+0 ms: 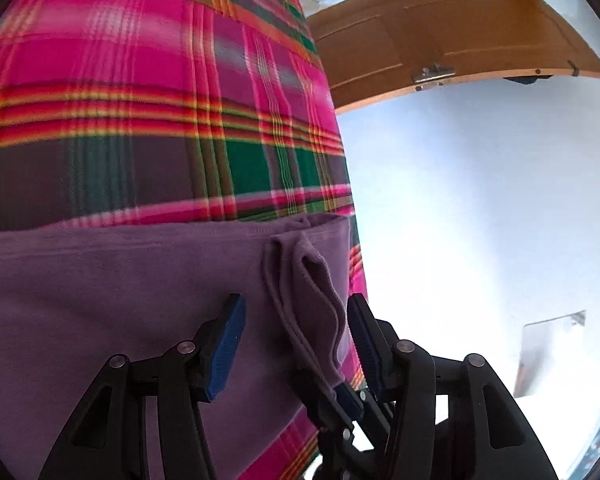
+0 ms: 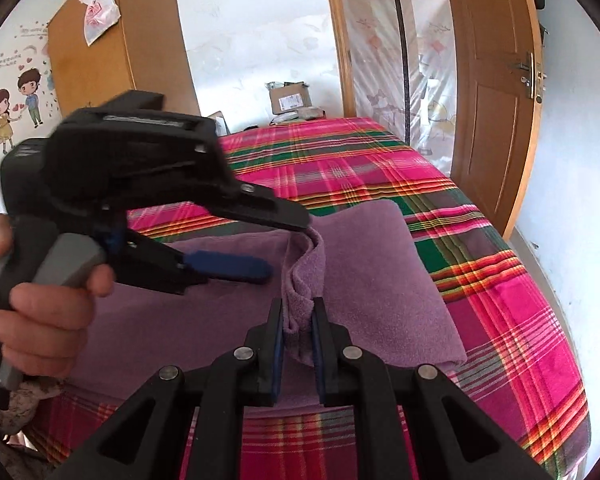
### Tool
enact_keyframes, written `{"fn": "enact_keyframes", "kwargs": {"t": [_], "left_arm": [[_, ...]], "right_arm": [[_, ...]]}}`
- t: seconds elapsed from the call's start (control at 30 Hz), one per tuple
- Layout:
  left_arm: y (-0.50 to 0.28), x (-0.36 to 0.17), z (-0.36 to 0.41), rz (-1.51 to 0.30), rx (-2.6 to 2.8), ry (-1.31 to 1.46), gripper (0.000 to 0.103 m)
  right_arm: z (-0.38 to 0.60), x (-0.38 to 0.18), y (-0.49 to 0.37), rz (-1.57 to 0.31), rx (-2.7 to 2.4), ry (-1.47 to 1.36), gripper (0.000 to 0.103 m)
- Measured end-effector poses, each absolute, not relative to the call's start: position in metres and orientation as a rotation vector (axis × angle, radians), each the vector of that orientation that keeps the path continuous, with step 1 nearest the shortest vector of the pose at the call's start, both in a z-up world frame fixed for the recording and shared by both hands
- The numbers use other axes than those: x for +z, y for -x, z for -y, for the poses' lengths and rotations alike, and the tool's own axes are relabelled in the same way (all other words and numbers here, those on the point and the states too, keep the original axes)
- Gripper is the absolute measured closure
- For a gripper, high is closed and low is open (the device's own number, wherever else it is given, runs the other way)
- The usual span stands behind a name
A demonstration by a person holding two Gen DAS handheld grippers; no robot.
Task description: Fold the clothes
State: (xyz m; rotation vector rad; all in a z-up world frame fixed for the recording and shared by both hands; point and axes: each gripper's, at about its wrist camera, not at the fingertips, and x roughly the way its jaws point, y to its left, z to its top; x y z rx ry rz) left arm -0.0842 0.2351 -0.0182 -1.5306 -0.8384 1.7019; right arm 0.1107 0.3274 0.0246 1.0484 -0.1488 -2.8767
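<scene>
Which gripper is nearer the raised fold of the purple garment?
Right. The right gripper is shut on the raised fold of the purple garment. The left gripper is open around the same ridge, with one finger beside it.

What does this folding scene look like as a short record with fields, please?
surface: plaid bedsheet
garment: purple garment, lying partly folded on the sheet
left gripper: jaws open, a raised fold of the garment between them
right gripper: jaws shut on that raised fold
background: wooden door, cardboard box
</scene>
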Motion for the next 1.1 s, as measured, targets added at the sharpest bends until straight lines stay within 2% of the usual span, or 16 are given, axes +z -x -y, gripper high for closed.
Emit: {"fn": "enact_keyframes", "kwargs": {"t": [0.13, 0.37, 0.5, 0.57, 0.7, 0.77, 1.1], "left_arm": [[0.087, -0.021, -0.239, 0.842, 1.694, 1.538, 0.048], [0.09, -0.016, -0.249, 0.784, 1.734, 1.538, 0.049], [0.089, -0.012, -0.253, 0.737, 1.772, 1.529, 0.059], [0.09, -0.011, -0.251, 0.724, 1.784, 1.529, 0.073], [0.092, -0.005, -0.243, 0.726, 1.801, 1.525, 0.079], [0.09, -0.001, -0.241, 0.719, 1.817, 1.513, 0.086], [0.08, 0.013, -0.213, 0.75, 1.855, 1.471, 0.088]], "right_arm": [[-0.319, 0.022, -0.114, 0.072, -2.877, -1.064, 0.09], [-0.315, 0.026, -0.123, 0.081, -2.857, -1.033, 0.09], [-0.312, 0.03, -0.129, 0.076, -2.852, -1.021, 0.09], [-0.31, 0.032, -0.129, 0.08, -2.85, -1.018, 0.09], [-0.306, 0.036, -0.133, 0.072, -2.843, -1.01, 0.09], [-0.301, 0.04, -0.131, 0.065, -2.842, -0.997, 0.09], [-0.28, 0.06, -0.142, 0.063, -2.815, -0.936, 0.09]]}}
